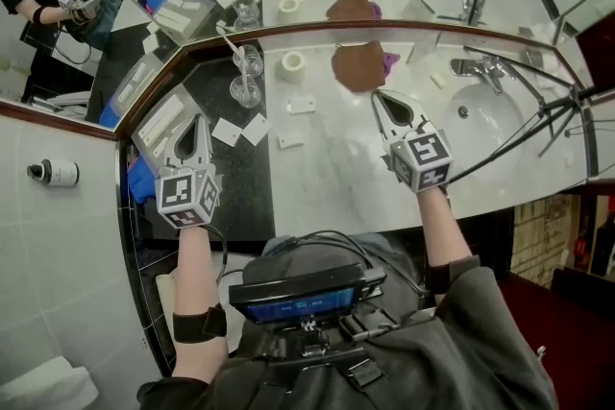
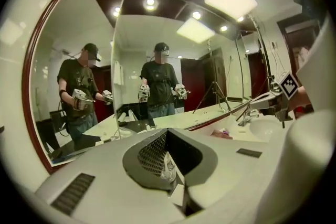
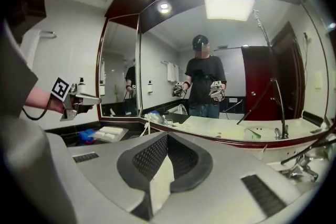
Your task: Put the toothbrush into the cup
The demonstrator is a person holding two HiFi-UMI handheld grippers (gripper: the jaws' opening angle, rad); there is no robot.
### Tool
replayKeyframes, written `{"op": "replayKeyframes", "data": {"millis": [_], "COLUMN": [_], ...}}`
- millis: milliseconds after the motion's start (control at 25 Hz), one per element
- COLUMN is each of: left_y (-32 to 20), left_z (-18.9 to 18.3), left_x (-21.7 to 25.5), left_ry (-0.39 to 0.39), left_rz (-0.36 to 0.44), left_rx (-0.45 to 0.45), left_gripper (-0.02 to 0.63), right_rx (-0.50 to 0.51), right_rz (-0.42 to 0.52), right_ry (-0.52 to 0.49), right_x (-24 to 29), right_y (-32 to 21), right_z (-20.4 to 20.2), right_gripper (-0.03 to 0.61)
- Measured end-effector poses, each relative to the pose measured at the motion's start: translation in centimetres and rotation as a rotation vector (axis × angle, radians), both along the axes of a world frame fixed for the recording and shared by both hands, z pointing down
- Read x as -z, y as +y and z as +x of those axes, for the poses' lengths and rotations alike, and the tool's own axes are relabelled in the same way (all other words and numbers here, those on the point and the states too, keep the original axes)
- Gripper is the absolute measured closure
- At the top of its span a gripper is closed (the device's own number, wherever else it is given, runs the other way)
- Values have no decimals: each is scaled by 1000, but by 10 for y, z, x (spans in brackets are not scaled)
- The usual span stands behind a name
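Two claws show in the head view. My left claw (image 1: pixel 199 125) and my right claw (image 1: pixel 384 103) are both shut tight and hold nothing, up over the table (image 1: pixel 317 173). The toothbrush (image 1: pixel 231 41) leans in the clear cup (image 1: pixel 247 82), just past my left claw. In the left gripper view, the jaws are together. In the right gripper view they are together too, with nothing between them.

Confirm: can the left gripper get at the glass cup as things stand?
Probably yes. The cup stands open on the counter just beyond the left gripper, nothing standing between; its shut jaws must open first.
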State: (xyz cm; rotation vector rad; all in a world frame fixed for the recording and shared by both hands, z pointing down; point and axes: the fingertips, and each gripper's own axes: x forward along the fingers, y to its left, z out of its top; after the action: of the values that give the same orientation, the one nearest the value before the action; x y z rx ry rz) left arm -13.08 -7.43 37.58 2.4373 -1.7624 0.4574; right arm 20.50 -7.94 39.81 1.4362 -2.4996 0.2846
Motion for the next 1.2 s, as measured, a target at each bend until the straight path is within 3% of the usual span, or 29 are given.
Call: {"op": "replayKeyframes", "data": {"millis": [160, 560, 800, 1200], "left_y": [5, 11, 9, -12], "left_z": [18, 20, 19, 1], "left_x": [-20, -36, -39, -63], "left_ry": [-98, -33, -24, -14], "left_rz": [-7, -48, -51, -80], "left_rx": [-16, -18, -21, -1], "left_gripper": [612, 612, 612, 612], "right_rx": [47, 102, 136, 221], "right_rz": [-5, -48, -92, -220], "right_ry": [109, 85, -25, -289], "right_x": [-18, -40, -48, -84], "right_y": [10, 21, 6, -64], "right_z": [-28, -52, -75, -171], "right_gripper": [558, 556, 484, 418]}}
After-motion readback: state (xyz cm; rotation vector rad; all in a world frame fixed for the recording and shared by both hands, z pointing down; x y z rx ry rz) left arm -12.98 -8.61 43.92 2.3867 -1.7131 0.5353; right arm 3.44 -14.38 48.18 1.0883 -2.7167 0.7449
